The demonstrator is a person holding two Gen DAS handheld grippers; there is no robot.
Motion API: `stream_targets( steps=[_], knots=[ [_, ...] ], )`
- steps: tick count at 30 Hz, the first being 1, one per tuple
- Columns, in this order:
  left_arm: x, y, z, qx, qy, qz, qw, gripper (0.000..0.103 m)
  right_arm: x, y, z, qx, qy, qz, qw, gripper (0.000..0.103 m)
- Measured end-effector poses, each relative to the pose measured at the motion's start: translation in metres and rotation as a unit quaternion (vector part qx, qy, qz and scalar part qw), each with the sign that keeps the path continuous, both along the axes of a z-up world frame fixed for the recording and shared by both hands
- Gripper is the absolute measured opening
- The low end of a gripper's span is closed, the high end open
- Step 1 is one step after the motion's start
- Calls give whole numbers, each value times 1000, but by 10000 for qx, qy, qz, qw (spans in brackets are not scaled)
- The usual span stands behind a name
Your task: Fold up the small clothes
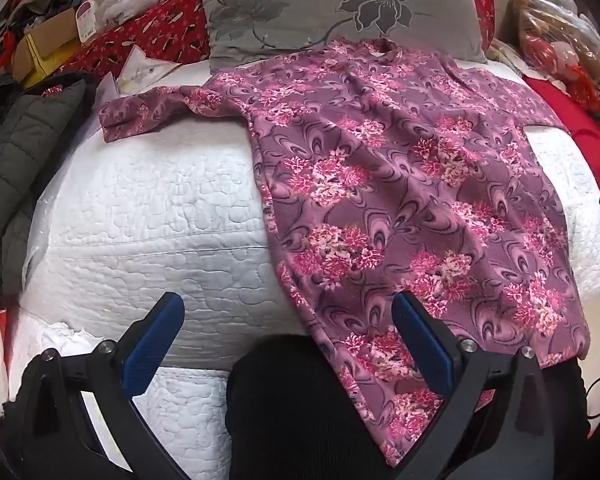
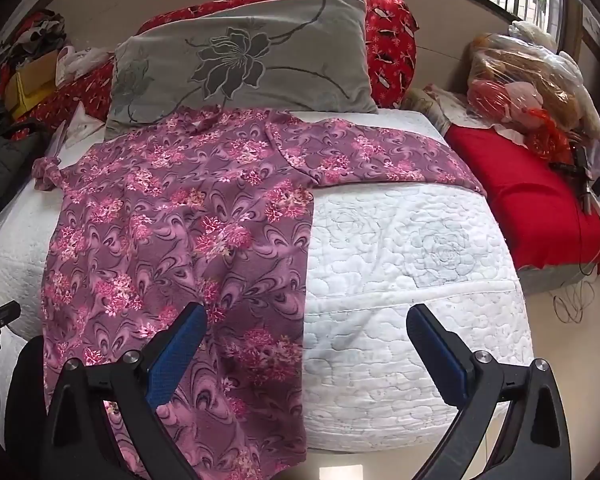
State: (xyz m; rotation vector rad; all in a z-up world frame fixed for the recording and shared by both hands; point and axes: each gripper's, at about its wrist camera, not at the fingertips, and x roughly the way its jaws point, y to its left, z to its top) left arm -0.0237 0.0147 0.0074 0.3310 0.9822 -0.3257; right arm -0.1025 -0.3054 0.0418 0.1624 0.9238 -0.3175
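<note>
The purple flowered top (image 1: 400,184) lies spread flat on the white bed (image 1: 148,216), its hem hanging over the near edge. It looks light, soft and floppy; best pinched at the hem corners or sleeve ends. Both the left gripper (image 1: 288,312) and right gripper (image 2: 306,322) are released, jaws wide and empty. The left view shows the left sleeve (image 1: 148,112) whole; the right view shows the right sleeve (image 2: 380,156) instead.

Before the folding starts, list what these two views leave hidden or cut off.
- Floral garment: in the left wrist view its hem runs behind the left gripper; in the right wrist view it leaves the bottom edge, behind the right gripper.
- Far sleeve: bunched, its cuff unclear in the right wrist view.
- Grey pillow: its lower edge lies under the garment's collar.
</note>
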Motion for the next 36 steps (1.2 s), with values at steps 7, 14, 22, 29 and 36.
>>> stream_targets(
  steps=[7,14,22,29,36],
  knots=[
    [-4,-3,0,-150,-40,-79,9998,103,1,7,2,-93,-4,79,9999,101],
    [-14,-4,1,-238,-114,-191,9995,103,-1,17,3,-224,-5,241,9995,101],
    [-20,-6,1,-301,-87,-250,9992,103,-9,19,6,-322,-76,275,9991,100],
    [-24,-9,3,-290,-107,-295,9991,103,-13,15,7,-268,-128,209,9993,100],
    [-23,-12,1,-240,-60,-284,9993,103,-13,15,5,-245,-122,208,9994,100]
  ],
)
